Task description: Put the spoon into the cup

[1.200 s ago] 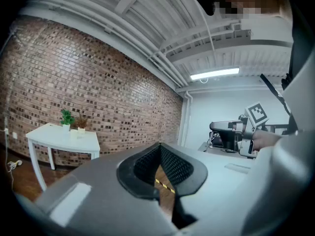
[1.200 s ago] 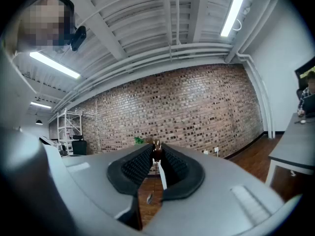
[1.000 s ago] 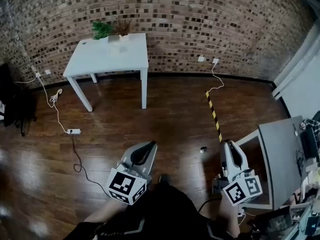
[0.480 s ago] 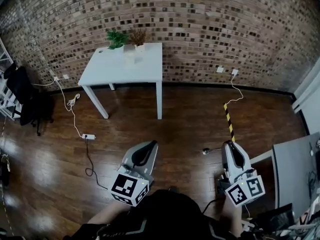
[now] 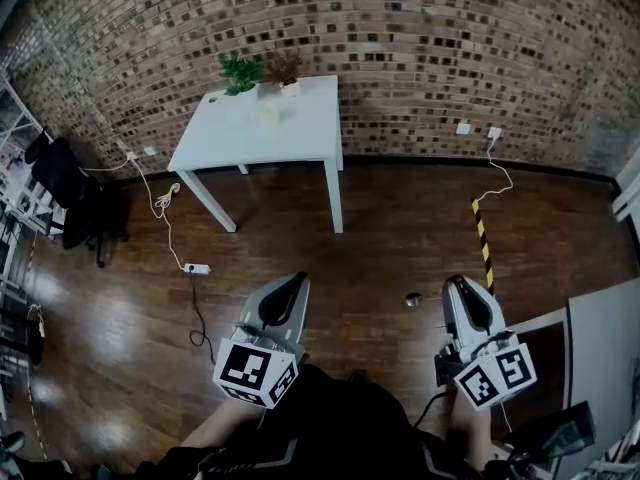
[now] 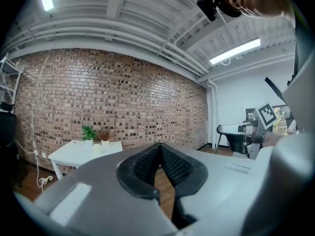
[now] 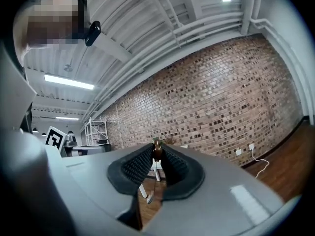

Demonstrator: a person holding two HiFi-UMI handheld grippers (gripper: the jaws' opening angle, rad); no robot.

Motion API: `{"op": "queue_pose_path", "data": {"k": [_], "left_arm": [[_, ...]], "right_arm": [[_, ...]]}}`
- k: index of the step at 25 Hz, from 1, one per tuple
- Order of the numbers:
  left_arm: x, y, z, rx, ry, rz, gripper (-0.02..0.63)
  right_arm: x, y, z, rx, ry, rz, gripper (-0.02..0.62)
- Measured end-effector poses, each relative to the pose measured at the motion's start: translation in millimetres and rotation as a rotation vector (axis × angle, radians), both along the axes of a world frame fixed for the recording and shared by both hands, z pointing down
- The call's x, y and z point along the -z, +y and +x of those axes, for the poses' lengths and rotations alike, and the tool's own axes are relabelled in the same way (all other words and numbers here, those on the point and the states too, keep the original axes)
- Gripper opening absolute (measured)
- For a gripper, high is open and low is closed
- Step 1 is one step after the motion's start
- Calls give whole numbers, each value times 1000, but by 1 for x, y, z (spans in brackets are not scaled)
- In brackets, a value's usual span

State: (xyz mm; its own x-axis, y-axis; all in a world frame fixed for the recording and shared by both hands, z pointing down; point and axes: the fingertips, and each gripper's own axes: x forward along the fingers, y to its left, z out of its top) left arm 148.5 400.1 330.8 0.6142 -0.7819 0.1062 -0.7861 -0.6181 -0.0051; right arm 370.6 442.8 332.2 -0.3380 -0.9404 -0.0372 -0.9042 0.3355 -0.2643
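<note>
While aimed toward the white worktop [image 5: 270, 138] against the brick wall [image 5: 420, 58], yet well apart from it over the wooden floor [image 5: 380, 218]: right hand-held gripper [image 5: 457, 282] grasping the spoon [image 5: 413, 299], left hand-held gripper [image 5: 292, 281] clenched on nothing. From the head view, only the spoon's bowl on show, poking out just beside the right tips. From the right gripper view, the grip itself: upper end of the spoon caught between the pads [image 7: 137, 166] near the tips, thin stem running down to the bowl. From the left gripper view, ribbed pads [image 6: 145, 164] meeting at the tips with nothing between; beyond them, on the worktop, a pale cup [image 6: 97, 148] just before a green potted plant [image 6: 88, 132] and a brownish potted plant [image 6: 104, 134]. Cup too small to tell in the head view. Given by the head view alone: a white power strip [image 5: 197, 268] on the floor near the worktop's front leg.
</note>
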Motion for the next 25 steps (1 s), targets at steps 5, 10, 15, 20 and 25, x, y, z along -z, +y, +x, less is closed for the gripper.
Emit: {"op": "queue_pose_path", "data": {"k": [5, 10, 15, 20, 25], "left_arm": [[-7, -24, -7, -2, 2, -12, 0], [-9, -62, -23, -6, 6, -28, 0], [-4, -103, -46, -13, 36, -27, 0], [-3, -142, -72, -22, 47, -14, 0], [-12, -182, -103, -22, 67, -33, 0]], "right_arm": [[-2, -26, -13, 24, 9, 6, 55], [-2, -64, -30, 15, 13, 1, 57], [10, -106, -51, 12, 42, 7, 57], [15, -151, -74, 12, 44, 3, 57], [14, -192, -103, 12, 60, -9, 57]]}}
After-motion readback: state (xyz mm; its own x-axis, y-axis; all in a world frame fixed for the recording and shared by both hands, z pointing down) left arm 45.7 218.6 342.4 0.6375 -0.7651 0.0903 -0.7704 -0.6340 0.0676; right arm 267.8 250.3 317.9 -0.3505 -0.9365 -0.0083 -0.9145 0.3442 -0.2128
